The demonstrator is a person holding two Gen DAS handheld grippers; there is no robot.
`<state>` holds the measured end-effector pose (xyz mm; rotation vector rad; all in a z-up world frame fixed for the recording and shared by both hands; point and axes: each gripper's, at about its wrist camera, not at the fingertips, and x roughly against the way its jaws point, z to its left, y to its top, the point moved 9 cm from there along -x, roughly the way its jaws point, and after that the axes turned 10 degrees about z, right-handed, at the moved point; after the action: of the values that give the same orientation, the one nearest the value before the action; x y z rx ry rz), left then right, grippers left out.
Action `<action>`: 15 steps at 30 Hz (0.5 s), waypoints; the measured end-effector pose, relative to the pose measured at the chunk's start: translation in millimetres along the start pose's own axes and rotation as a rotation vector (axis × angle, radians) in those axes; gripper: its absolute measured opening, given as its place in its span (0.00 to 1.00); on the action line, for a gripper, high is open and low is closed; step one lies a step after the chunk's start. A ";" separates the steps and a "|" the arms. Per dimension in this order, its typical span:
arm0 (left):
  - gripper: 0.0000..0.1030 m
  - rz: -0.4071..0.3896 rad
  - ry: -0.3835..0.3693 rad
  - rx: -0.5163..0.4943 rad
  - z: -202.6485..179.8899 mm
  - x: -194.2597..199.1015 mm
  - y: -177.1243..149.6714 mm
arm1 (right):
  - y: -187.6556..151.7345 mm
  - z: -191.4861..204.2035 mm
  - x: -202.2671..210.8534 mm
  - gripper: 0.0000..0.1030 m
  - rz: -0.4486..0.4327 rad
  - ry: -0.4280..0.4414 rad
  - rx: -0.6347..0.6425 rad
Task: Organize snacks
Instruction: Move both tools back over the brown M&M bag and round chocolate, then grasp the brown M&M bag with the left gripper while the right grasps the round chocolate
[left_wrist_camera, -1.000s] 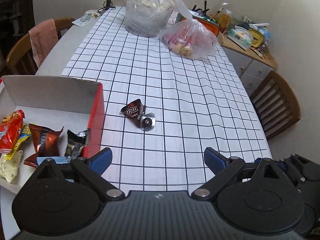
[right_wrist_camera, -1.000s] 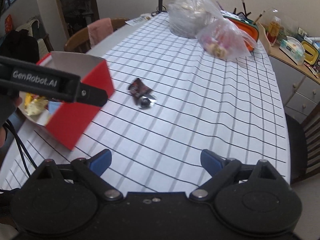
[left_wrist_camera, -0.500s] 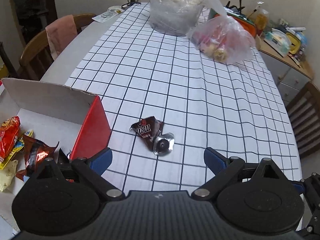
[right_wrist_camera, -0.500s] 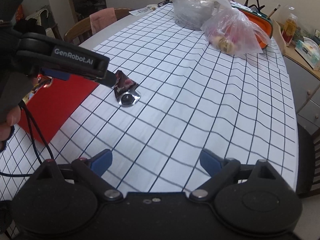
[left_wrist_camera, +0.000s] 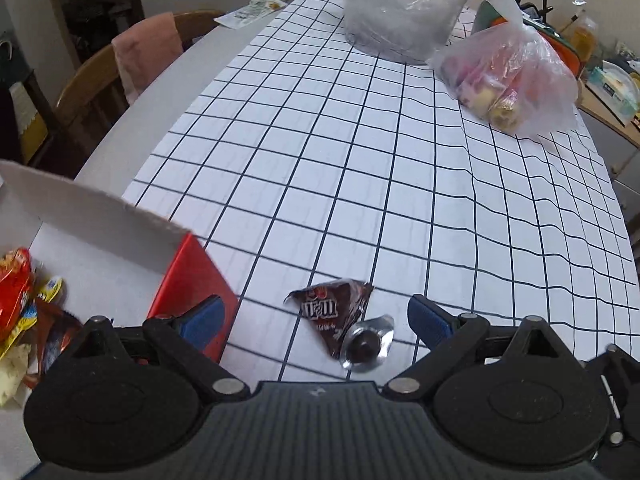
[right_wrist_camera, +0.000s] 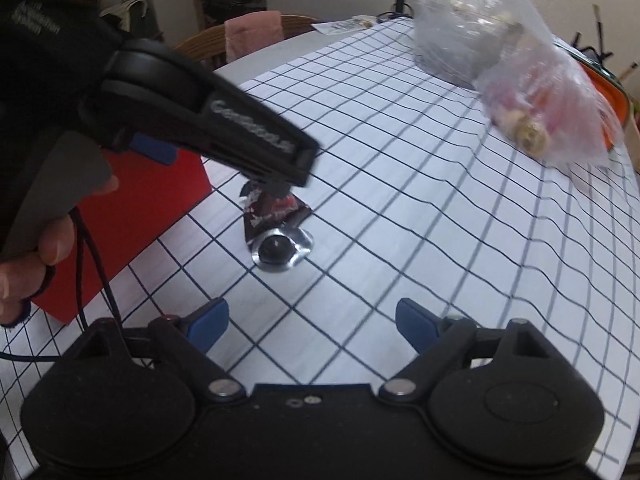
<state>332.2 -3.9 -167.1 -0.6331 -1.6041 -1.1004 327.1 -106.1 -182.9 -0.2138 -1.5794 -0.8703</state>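
A brown M&M's packet lies on the checked tablecloth with a round foil-wrapped chocolate touching its near corner. Both also show in the right wrist view: the packet and the chocolate. My left gripper is open, its fingers either side of the two snacks, just above them. A red box with a white inside holds several snack packets at the left. My right gripper is open and empty, short of the chocolate.
Two clear plastic bags stand at the table's far end, one with pale goods, one with pink and yellow snacks. A wooden chair with a pink cloth is at the left. A cluttered sideboard is at the right.
My left gripper has moved forward and down until its open fingers straddle the packet and chocolate. My right gripper has moved closer to them and turned left.
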 end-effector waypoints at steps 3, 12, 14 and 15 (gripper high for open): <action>0.96 0.003 0.018 -0.029 -8.3 -6.6 5.2 | 10.9 1.8 -13.8 0.83 0.005 0.030 0.008; 0.79 0.098 0.003 0.020 -15.7 -19.8 1.8 | 31.2 9.5 -36.8 0.74 -0.047 0.107 0.091; 0.78 0.102 0.007 0.035 -12.9 -21.3 2.9 | 33.8 8.6 -42.4 0.71 -0.048 0.106 0.096; 0.78 0.095 0.012 0.036 -11.3 -21.5 4.3 | 34.9 8.1 -45.2 0.71 -0.046 0.108 0.094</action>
<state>347.8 -9.4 -185.4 -0.6714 -1.5643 -1.0019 351.7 -61.4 -209.7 -0.0622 -1.5250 -0.8273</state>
